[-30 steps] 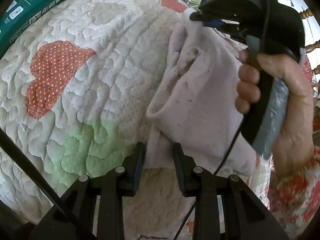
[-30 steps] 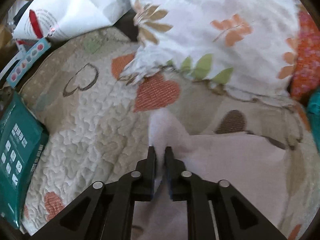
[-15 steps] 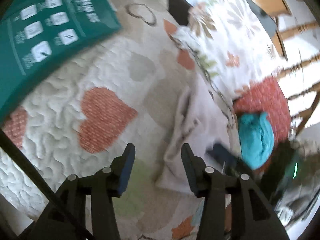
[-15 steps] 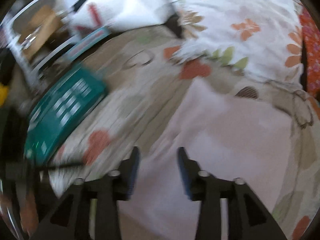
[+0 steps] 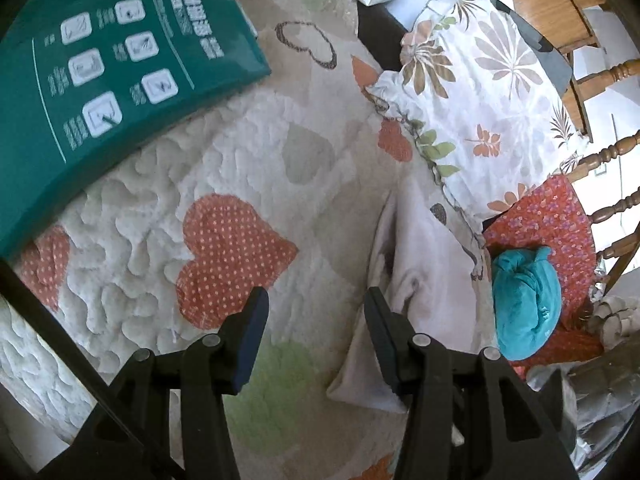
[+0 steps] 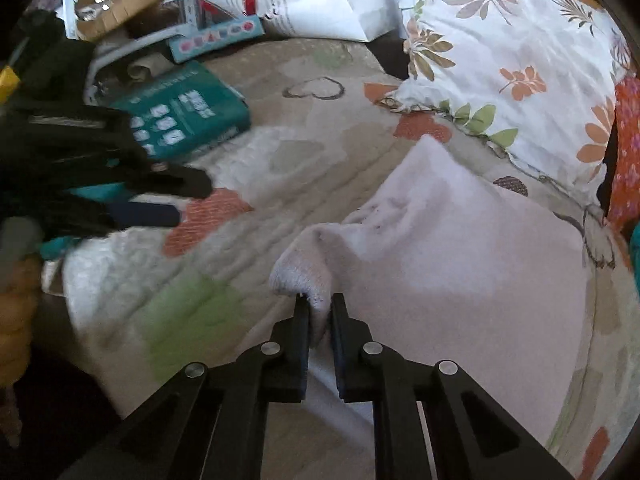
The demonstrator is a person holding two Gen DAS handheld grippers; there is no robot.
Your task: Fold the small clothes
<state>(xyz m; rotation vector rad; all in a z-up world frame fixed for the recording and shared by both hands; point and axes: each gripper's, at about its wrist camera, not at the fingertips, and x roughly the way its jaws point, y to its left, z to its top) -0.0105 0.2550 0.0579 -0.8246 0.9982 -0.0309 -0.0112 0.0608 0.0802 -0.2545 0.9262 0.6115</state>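
Observation:
A pale pink garment (image 6: 460, 248) lies on the heart-patterned quilt (image 6: 256, 152), partly folded. My right gripper (image 6: 319, 312) is shut on its ribbed edge (image 6: 304, 276) at the near left of the cloth. In the left wrist view the garment (image 5: 416, 264) lies to the right of my left gripper (image 5: 316, 312), which is open and empty over the quilt (image 5: 240, 184). The left gripper also shows in the right wrist view (image 6: 176, 196), at the left, apart from the cloth.
A green box (image 5: 100, 76) lies on the quilt at the far left. A floral pillow (image 5: 480, 92) lies at the back right. A rolled teal cloth (image 5: 524, 304) sits on red fabric (image 5: 552, 224) by wooden chair spindles (image 5: 608, 156). Bags and boxes (image 6: 300, 4) stand beyond the bed.
My left gripper let go of the garment, opened and drew back to the left. My right gripper let go of one edge, moved and shut on the ribbed edge nearer me.

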